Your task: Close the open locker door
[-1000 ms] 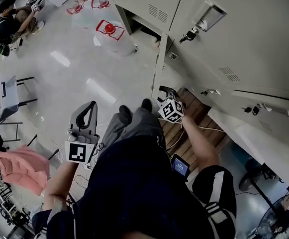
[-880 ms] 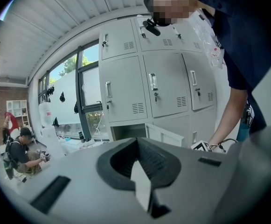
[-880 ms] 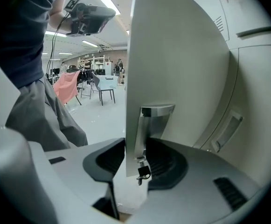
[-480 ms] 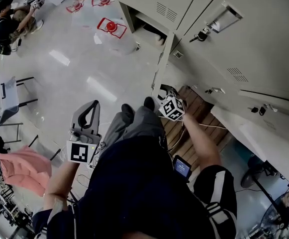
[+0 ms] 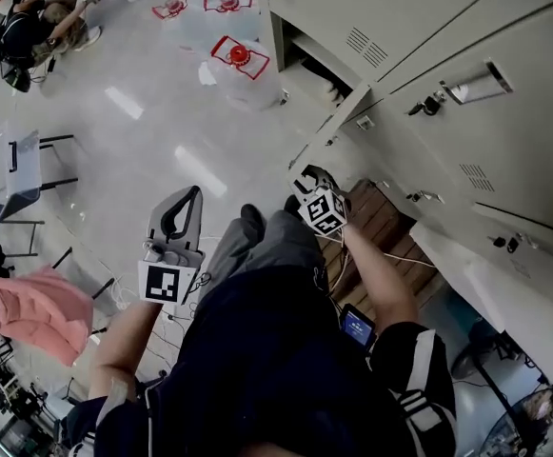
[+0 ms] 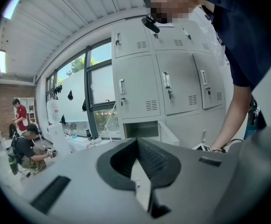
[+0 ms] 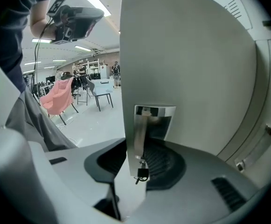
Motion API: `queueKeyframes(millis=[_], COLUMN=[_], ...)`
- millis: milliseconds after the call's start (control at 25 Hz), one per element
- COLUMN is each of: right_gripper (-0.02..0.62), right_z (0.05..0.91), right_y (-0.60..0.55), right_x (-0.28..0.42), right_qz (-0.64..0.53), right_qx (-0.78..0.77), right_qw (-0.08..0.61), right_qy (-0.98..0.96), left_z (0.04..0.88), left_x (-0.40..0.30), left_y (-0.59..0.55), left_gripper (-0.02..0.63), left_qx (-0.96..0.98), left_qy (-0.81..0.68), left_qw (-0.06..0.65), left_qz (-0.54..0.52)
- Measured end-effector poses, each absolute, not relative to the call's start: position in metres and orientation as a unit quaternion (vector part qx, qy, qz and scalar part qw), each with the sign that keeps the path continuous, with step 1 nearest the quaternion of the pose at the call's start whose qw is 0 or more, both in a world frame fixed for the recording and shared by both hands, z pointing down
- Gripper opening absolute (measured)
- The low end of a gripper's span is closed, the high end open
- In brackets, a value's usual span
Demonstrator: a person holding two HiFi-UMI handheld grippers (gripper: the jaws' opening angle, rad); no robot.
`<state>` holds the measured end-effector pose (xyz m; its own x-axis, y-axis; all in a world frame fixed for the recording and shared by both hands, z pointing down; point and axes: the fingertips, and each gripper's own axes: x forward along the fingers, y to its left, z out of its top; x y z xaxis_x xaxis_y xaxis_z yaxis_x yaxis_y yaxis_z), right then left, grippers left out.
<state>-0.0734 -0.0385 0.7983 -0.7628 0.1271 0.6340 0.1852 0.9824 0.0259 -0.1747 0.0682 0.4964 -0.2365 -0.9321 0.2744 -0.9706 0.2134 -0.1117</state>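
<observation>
Nearest to me, the person stands bent towards the lockers, and the left gripper (image 5: 195,193) hangs by the thigh with its tongs pressed together on nothing, taking no part. The right gripper (image 5: 309,173) is lower and further forward. Its tongs look to be pinching the free edge of the locker door (image 7: 186,55), just below the recessed handle (image 7: 154,120), where a small padlock (image 7: 141,173) dangles in front of the pads.

The door belongs to the bottom row and stands swung well out from the locker bank (image 5: 466,36), leaving its compartment (image 5: 309,65) open and dark inside. Beside the person's feet, wooden planks (image 5: 371,212) lie along the foot of the bank.

As I read it, the grasp is made and the swing is what remains. The next move calls for carrying that edge round on its hinge towards the frame, keeping the grip light enough to let the door turn. The tongs must come off before the edge meets the cabinet, or they may be caught in the gap.

Further off, across the pale floor (image 5: 162,131), a pink cloth (image 5: 33,312) is draped over a chair and another person (image 5: 33,27) sits working.
</observation>
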Motion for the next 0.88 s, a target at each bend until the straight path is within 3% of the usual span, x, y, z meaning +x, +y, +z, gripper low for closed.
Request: queueKeyframes(millis=[880], right_gripper=[0.101], right_z=[0.797], right_y=[-0.073], right_x=[-0.214], right_qz=[0.034], right_qx=[0.070], right_qw=[0.317], right_qy=[-0.945], left_z=[0.511], left_x=[-0.278], left_y=[0.038], left_gripper=[0.005], left_qx=[0.649], left_qy=[-0.749], left_qw=[0.064], left_qz=[0.117])
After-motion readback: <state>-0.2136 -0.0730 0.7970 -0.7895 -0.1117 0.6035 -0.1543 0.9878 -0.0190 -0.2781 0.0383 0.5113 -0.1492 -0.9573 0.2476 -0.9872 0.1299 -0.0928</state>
